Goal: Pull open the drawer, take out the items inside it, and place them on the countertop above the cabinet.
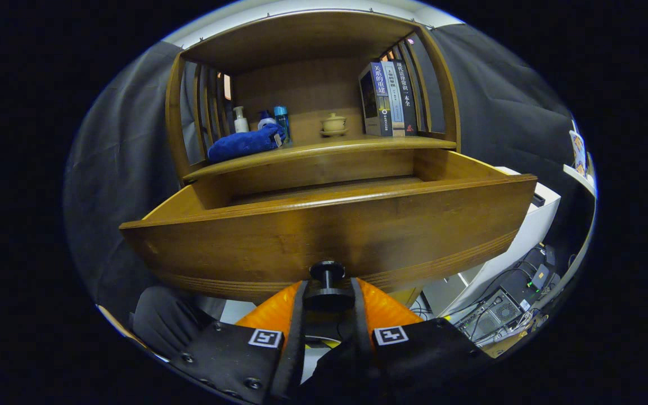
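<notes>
Tool (328, 295): two ribbed fingers (272, 312) rising from black plates. Each plate carries one square black-and-white marker (265, 338) near the finger's root. Round screw heads (253, 383) sit along the left plate's outer edge.

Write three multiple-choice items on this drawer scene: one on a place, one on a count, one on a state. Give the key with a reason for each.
1. Where does the blue cloth lie?
A. in the drawer
B. on the countertop above the drawer, beside the bottles
C. on the floor

2. How many books stand at the far end of the countertop from the cloth?
A. one
B. three
C. six

3. How is the drawer?
A. pulled out
B. fully shut
C. taken off the cabinet

Key:
1 B, the cloth rests on the countertop next to the small bottles.
2 B, three spines stand side by side.
3 A, the drawer's front stands well out from the cabinet, with the gripper closed on its knob, a finger on each side of it.
</notes>
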{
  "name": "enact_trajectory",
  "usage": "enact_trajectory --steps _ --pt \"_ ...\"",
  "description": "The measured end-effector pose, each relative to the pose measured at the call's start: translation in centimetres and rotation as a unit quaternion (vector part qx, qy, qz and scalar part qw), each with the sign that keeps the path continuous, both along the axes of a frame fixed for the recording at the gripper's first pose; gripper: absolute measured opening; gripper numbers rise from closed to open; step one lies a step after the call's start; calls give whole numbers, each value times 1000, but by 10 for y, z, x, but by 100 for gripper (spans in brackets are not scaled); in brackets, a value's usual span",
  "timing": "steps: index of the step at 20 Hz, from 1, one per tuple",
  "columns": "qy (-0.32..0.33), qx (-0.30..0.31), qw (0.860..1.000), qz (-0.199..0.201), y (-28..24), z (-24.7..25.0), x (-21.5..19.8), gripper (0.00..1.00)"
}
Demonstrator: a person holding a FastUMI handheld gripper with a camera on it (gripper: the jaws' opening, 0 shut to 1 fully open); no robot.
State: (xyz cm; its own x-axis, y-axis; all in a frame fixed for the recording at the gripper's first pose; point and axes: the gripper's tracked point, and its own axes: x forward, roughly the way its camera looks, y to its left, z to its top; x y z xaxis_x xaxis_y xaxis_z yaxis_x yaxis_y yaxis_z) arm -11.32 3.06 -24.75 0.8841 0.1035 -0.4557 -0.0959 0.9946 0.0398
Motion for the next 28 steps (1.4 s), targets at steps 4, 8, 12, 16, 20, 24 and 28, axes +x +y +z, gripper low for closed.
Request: enact_trajectory --steps 4,8,12,16,20,24,28 --pt "-43 -28 999 14 5 45 1 76" --pt "-61 -5 997 38 22 87 2 99" --pt "-44 24 998 25 27 122 26 99" --pt "-23 13 999 35 39 140 72 99" --pt "51 17 998 36 47 122 111 99" --pt "123 1 992 27 50 96 143 99" --pt "186 -11 982 22 52 74 160 99"
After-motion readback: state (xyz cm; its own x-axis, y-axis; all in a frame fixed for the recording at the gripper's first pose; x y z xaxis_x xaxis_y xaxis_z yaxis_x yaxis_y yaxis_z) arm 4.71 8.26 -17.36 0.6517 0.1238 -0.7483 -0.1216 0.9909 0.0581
